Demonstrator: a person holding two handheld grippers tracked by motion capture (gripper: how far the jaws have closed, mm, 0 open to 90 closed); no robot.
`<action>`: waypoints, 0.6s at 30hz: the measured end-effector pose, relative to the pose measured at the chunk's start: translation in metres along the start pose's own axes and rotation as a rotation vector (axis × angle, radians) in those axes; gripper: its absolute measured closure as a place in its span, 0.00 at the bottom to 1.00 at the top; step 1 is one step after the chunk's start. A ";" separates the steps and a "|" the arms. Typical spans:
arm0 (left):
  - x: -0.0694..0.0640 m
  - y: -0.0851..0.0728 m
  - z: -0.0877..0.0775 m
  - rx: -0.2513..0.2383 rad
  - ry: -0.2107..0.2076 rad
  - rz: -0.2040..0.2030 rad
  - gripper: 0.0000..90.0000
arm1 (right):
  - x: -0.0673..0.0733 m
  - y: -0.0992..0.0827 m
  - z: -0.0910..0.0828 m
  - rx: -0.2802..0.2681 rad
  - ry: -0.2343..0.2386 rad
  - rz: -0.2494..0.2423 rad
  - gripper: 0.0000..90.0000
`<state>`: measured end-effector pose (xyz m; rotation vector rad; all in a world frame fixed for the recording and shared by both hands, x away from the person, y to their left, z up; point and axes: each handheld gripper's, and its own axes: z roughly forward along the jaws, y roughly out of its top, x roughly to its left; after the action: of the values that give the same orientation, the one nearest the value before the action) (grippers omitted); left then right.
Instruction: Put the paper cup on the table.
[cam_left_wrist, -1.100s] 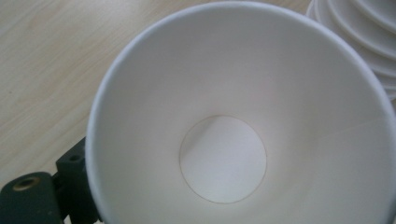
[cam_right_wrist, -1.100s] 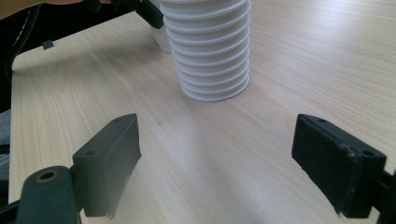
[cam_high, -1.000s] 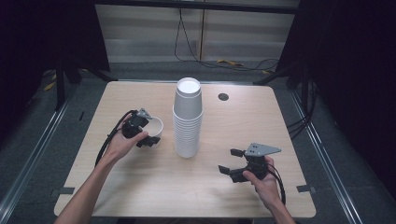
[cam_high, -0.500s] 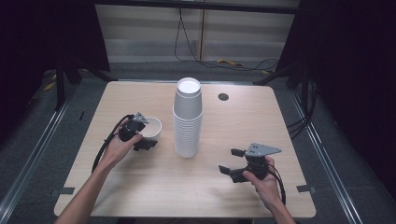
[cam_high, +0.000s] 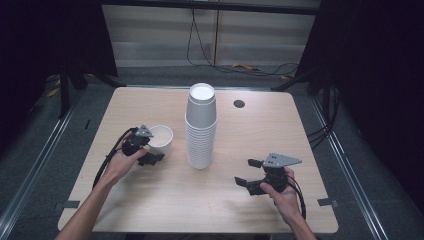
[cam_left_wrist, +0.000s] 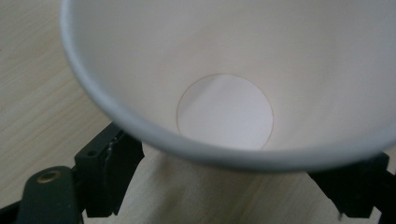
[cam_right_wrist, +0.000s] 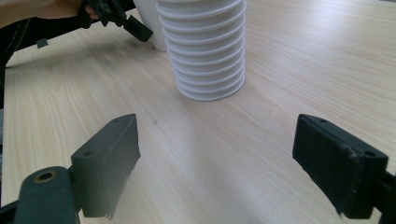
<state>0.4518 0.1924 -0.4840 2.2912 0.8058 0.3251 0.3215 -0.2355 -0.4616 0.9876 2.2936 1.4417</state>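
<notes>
A single white paper cup (cam_high: 161, 136) stands mouth up on the wooden table (cam_high: 150, 200), left of a tall stack of white cups (cam_high: 201, 125). My left gripper (cam_high: 151, 151) is shut on this cup's lower wall from the near left. In the left gripper view the cup's inside (cam_left_wrist: 224, 112) is close in front, with a black jaw on each side of the left gripper (cam_left_wrist: 243, 151). My right gripper (cam_high: 246, 172) rests open at the near right, nothing between its jaws. The right gripper (cam_right_wrist: 217, 128) faces the stack (cam_right_wrist: 205, 46) and the cup (cam_right_wrist: 150, 23).
A round dark hole (cam_high: 239, 104) sits in the tabletop behind the stack. Black cables trail from both grippers toward the near edge. Dark floor and metal rails surround the table. Tape marks lie at the near corners (cam_high: 327, 202).
The left hand has drawn a little toward the near side and lower beside the single cup, and its jaws have closed on it. The right gripper has stayed put.
</notes>
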 end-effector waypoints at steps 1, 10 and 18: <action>0.000 0.000 -0.002 -0.002 0.000 -0.004 0.17 | 0.000 0.000 0.000 0.000 0.000 0.001 0.16; -0.005 -0.010 -0.017 -0.056 -0.012 -0.035 0.17 | 0.000 0.000 0.000 0.000 -0.003 0.000 0.16; -0.012 -0.015 -0.026 -0.107 -0.025 -0.066 0.17 | -0.001 0.000 0.000 -0.003 -0.005 0.002 0.16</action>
<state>0.4245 0.2077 -0.4752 2.1603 0.8297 0.3014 0.3220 -0.2358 -0.4619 0.9922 2.2869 1.4415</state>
